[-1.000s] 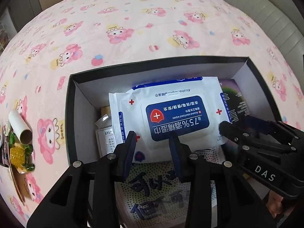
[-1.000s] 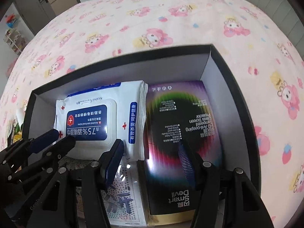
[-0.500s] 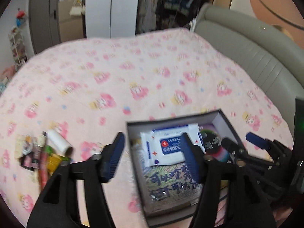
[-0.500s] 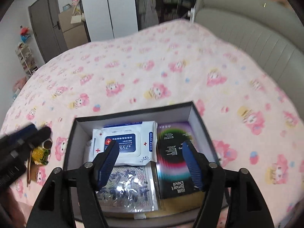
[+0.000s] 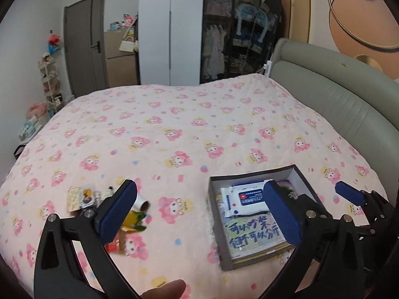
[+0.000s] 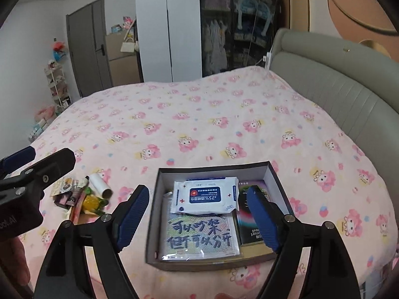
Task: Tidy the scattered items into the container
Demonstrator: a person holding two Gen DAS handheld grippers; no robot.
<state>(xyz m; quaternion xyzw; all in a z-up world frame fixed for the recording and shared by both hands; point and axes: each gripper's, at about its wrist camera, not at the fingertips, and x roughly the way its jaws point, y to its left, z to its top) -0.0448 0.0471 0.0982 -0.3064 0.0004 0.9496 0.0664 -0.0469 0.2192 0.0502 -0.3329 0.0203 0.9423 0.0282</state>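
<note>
A dark open box (image 6: pixel 276 182) (image 5: pixel 303 179) sits on the pink bed. Inside it lie a white wet-wipes pack (image 6: pixel 205 195) (image 5: pixel 243 196), a clear bag with blue writing (image 6: pixel 199 236) (image 5: pixel 254 234) and a dark colourful box (image 6: pixel 251 214). A pile of scattered items (image 6: pixel 79 194) (image 5: pixel 82 196), with a white roll (image 6: pixel 99 184) (image 5: pixel 142 203) and a yellow packet (image 6: pixel 91 203) (image 5: pixel 132 220), lies left of the box. My left gripper (image 5: pixel 199 214) is open and empty, high above the bed between pile and box. My right gripper (image 6: pixel 197 214) is open and empty, above the box.
The pink patterned bedspread (image 5: pixel 187 129) stretches far back. A grey padded headboard (image 5: pixel 336 92) runs along the right. A white wardrobe (image 5: pixel 169 30), open shelves with clothes and a grey door (image 5: pixel 84 47) stand beyond the bed.
Both grippers have pulled up and back from inside the box, so the whole bed and room show. Both jaws have opened wider. The wipes pack stays in the box.
</note>
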